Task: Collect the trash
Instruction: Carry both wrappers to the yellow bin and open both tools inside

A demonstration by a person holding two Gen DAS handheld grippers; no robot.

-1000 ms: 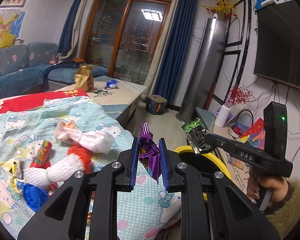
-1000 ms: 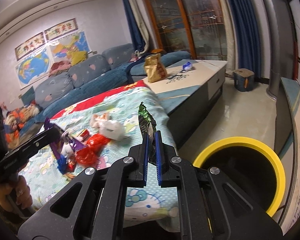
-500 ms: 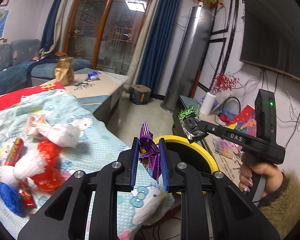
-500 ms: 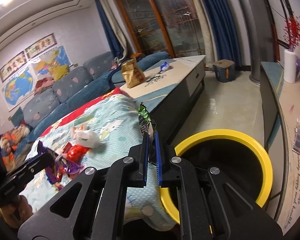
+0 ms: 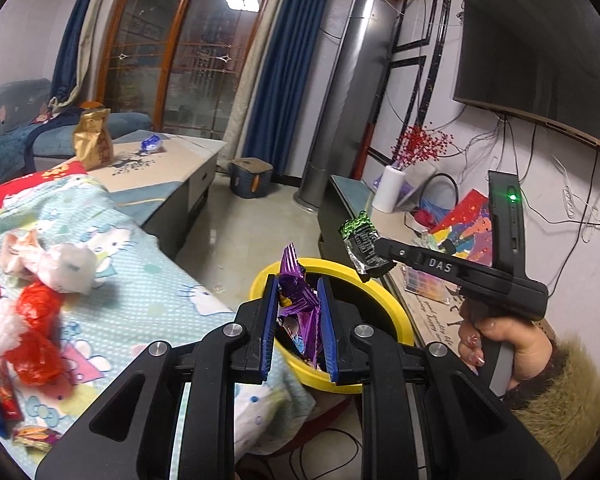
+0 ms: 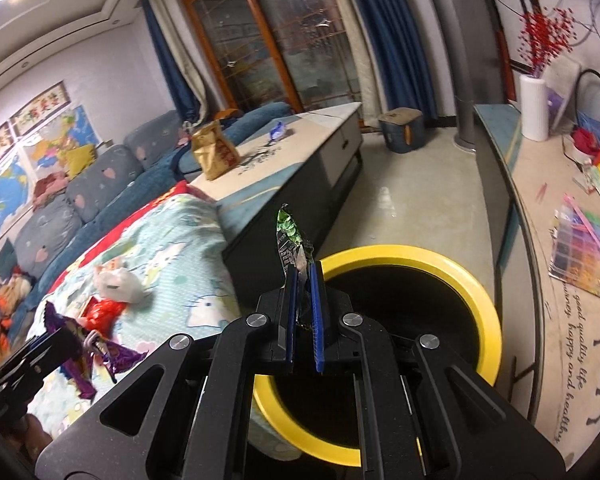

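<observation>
Purple foil wrapper (image 5: 298, 300); green-black wrapper (image 6: 290, 236); yellow-rimmed bin (image 6: 488, 308); cartoon-cat blanket (image 5: 140, 280).

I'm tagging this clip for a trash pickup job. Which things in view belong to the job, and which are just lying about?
Part of the job:
left gripper, shut on the purple wrapper
right gripper, shut on the green wrapper
yellow bin
red wrappers and white wad on the bedspread

Just lying about:
paper roll
gold bag
TV
</observation>
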